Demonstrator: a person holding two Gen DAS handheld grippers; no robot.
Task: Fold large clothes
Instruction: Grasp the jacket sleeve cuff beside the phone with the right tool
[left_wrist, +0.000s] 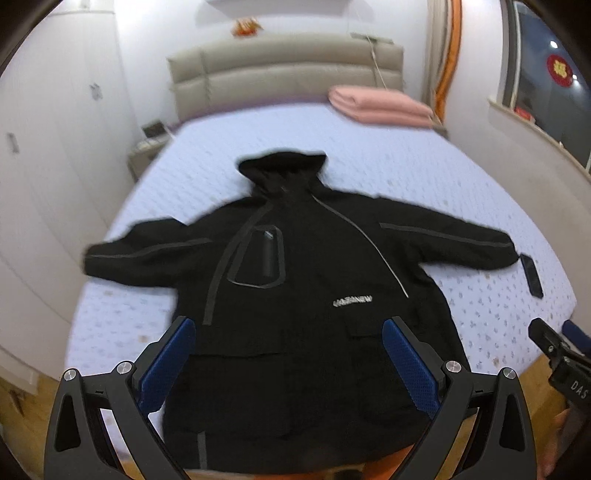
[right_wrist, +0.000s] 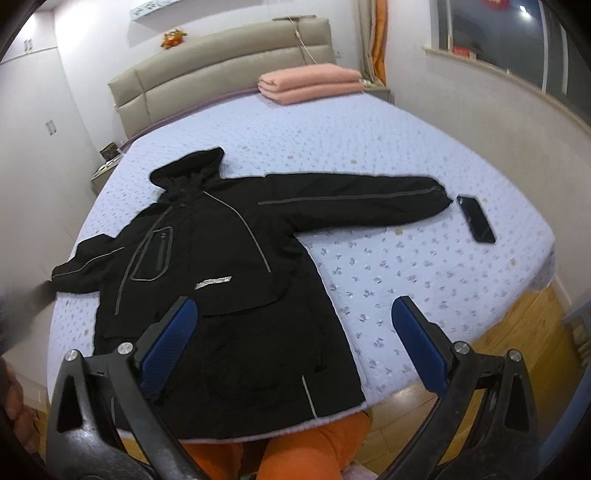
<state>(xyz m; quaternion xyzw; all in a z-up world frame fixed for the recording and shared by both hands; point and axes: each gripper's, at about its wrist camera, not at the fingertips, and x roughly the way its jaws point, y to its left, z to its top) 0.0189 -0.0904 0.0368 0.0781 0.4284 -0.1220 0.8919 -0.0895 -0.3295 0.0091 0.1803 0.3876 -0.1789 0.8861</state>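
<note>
Both hand-held grippers, left and right, hover apart, empty; pinch the spread black hooded jacket's far-right sleeve cuff first.

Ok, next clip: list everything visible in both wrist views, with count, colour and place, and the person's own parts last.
jacket: 1, black with grey trim, spread flat on the bed, sleeves out, hood toward the headboard
phone: 1, black, on the bed just past the jacket's right sleeve cuff
blanket: 1, pink, folded, at the head of the bed
bed cover: 1, pale lilac with small flowers
headboard: 1, beige, padded, against the wall
left gripper: 1, black with blue pads, open over the jacket's hem
right gripper: 1, same, open above the hem's right side
person's legs: orange trousers, at the bed's foot
</note>
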